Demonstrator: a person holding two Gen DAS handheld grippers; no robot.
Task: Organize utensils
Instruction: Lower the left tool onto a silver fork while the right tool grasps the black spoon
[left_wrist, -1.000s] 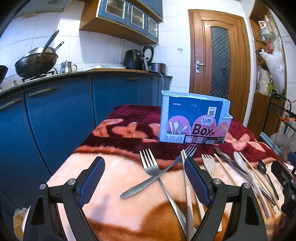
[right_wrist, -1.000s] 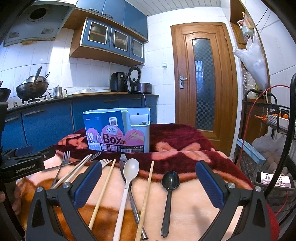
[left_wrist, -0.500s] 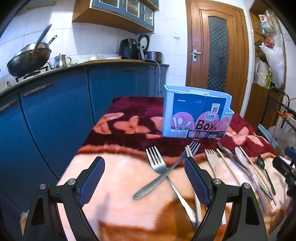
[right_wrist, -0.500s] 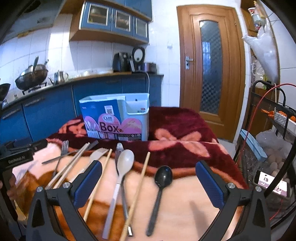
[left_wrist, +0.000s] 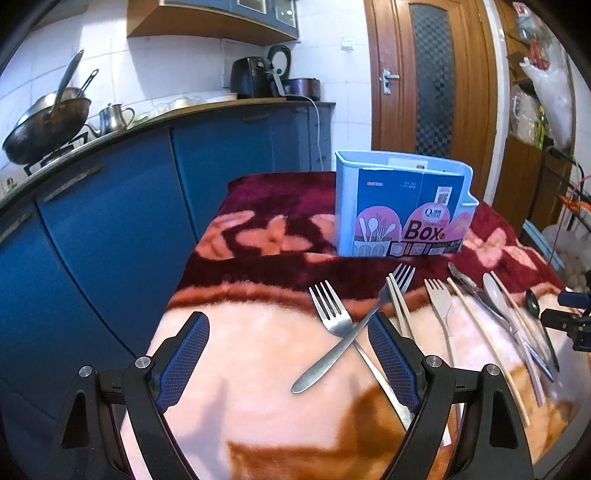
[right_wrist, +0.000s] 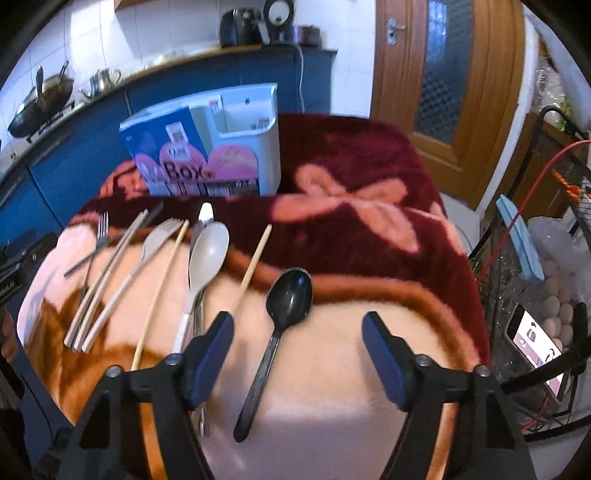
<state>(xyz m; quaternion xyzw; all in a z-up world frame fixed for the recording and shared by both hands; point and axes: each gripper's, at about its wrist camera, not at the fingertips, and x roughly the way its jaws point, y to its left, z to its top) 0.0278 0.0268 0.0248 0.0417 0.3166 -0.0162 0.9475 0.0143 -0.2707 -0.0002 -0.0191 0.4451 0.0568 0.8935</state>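
We've got the fuzzy maroon-and-peach flowered blanket (left_wrist: 258, 332) spread over the table as our work surface, probably so the cutlery doesn't slide or clatter. At its far end stands the pale blue plastic utensil holder with the "Box" label (left_wrist: 402, 206), upright and open at the top, looks empty from here, so nothing's been sorted yet as far as we can judge.

All the utensils lie loose in a rough row in front of it: two steel forks crossed over each other (left_wrist: 343, 325), a pair of pale chopsticks (right_wrist: 107, 280), a beige plastic fork (right_wrist: 155, 240), a single wooden chopstick (right_wrist: 255, 258), a beige plastic spoon (right_wrist: 207, 254) lying over a steel knife, and a black plastic spoon (right_wrist: 284, 306).

Our right gripper (right_wrist: 297, 332) hangs over the black spoon's handle, which sits between the fingers; the jaws are closing but the pads aren't on it yet. Our left gripper (left_wrist: 288, 350) is spread wide over the crossed forks, pinching nothing.

Around us: blue kitchen cabinets (left_wrist: 110, 221), a wok (left_wrist: 44, 122) on the stove, a wooden door (left_wrist: 432, 92).
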